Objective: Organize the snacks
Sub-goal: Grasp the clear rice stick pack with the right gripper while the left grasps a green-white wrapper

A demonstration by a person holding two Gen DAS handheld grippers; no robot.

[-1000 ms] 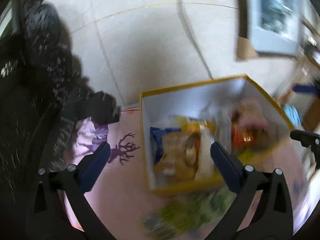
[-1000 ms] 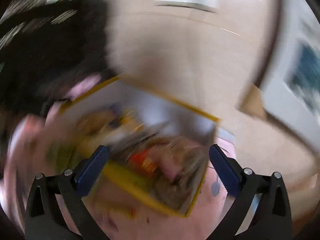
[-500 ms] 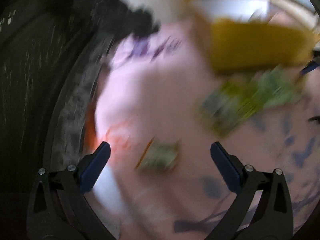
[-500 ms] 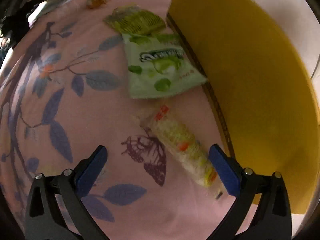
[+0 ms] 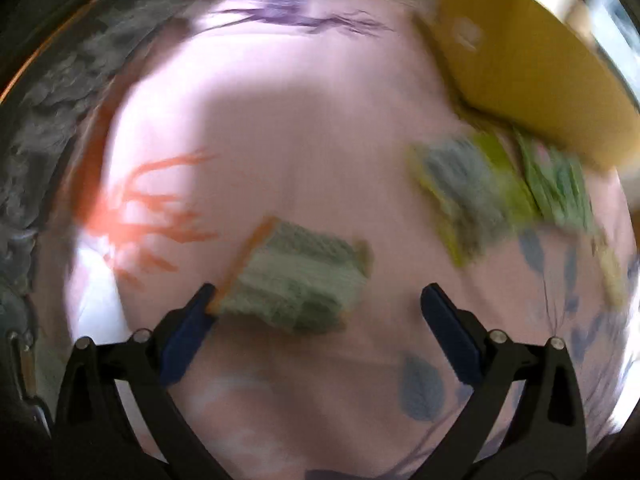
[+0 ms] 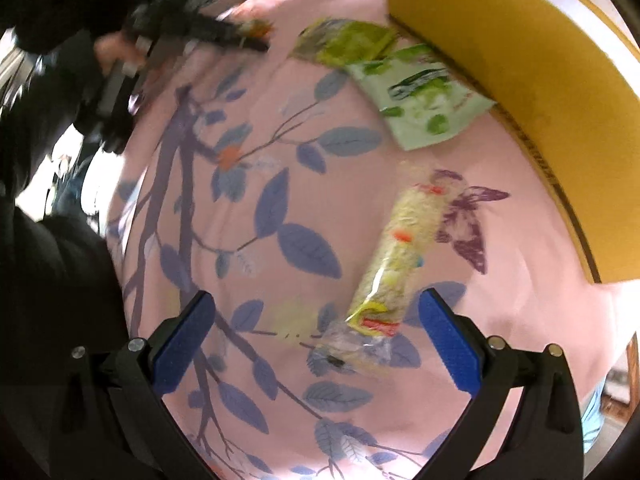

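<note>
- Left tool [image 5: 316, 300]: fingers spread wide, pinching nothing. View smeared by motion blur.
- Small grey-green packet with an orange edge [image 5: 294, 280] lies flat on the pink leaf-print cloth [image 5: 280, 140], just ahead of the tool, nearer its left finger; its orange edge looks to be at that fingertip, contact unclear.
- Two green packets, blurred, lie up to the right beside the yellow box [image 5: 532, 76].
- Right tool [image 6: 316, 316]: fingers spread wide, empty.
- Long clear-wrapped snack pack [image 6: 394, 256] lies on the cloth, its near end between the fingertips, closer to the right one, not touching either.
- Pale green bag [image 6: 420, 100] and yellow-green bag [image 6: 348, 42] lie further off, against the yellow box wall.
- Left tool shows top left in the right wrist view, at a small blurred packet.
</note>
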